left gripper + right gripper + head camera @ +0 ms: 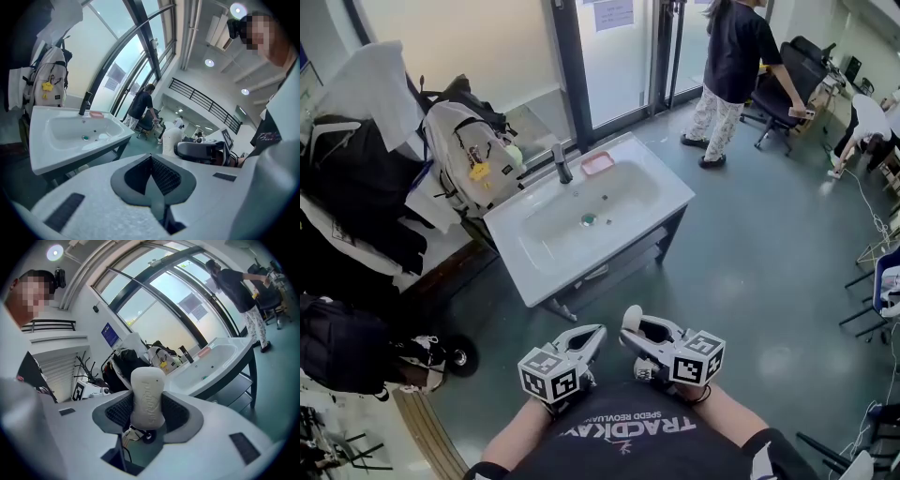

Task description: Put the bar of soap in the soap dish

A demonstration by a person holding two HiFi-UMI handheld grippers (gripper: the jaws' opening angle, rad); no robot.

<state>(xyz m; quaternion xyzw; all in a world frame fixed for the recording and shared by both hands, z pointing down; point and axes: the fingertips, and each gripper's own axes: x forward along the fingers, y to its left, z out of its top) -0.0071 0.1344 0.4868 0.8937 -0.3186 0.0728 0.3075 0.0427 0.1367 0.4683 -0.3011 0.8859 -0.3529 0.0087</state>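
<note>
A white bar of soap [147, 399] stands upright between the pads of my right gripper [146, 412], which is shut on it. In the head view that gripper [631, 330] is held close to my body, with the soap [631, 317] showing at its tip. My left gripper [593, 336] hangs beside it with its jaws shut and nothing in them [151, 172]. The pink soap dish [597, 163] sits on the back rim of the white sink [534, 272], right of the dark faucet [563, 164]. Both grippers are well short of the sink. The dish [204, 351] also shows far off in the right gripper view.
Backpacks and coats [469, 150] hang on a rack left of the sink. A person [731, 66] stands by an office chair [787, 89] at the back right, and another [862, 127] bends at the right edge. Grey floor [750, 262] lies between me and the sink.
</note>
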